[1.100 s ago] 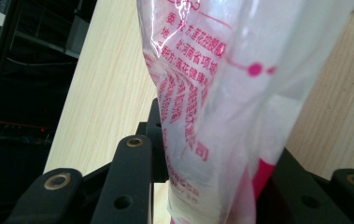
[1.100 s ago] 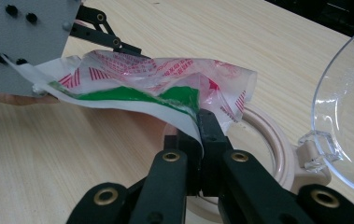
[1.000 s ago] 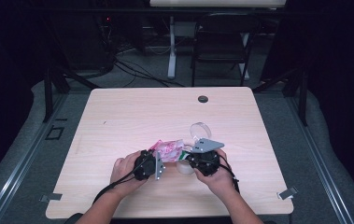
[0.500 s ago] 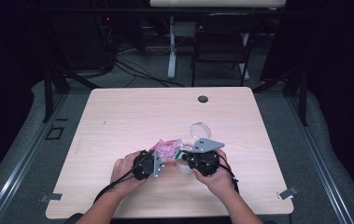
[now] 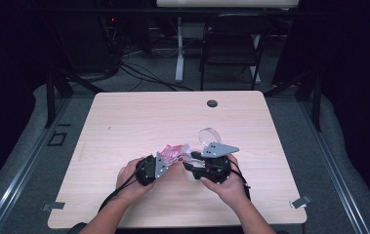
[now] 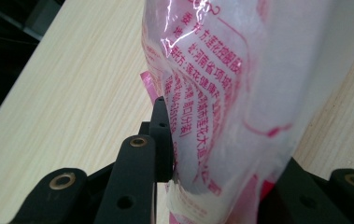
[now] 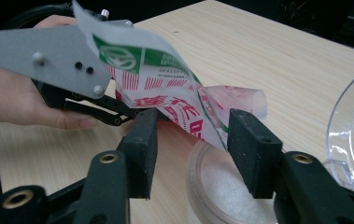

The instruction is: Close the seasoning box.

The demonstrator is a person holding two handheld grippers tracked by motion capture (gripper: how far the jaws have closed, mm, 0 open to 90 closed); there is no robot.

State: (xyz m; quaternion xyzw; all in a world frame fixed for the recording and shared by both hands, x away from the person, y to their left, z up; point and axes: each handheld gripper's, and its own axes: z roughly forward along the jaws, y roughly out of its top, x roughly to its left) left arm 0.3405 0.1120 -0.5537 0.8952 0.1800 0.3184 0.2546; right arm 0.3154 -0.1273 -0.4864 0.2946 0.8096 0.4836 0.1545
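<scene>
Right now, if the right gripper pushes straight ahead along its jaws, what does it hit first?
Probably the printed bag: its corner hangs between the right gripper's open jaws, untouched. Beyond it sits the left gripper. Depth is unclear.

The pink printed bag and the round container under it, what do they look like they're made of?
The bag looks like thin glossy plastic film: it crinkles, glints, and white contents show through. The container seems to be clear rigid plastic with a smooth rim, holding white grains; glass can't be ruled out.
</scene>
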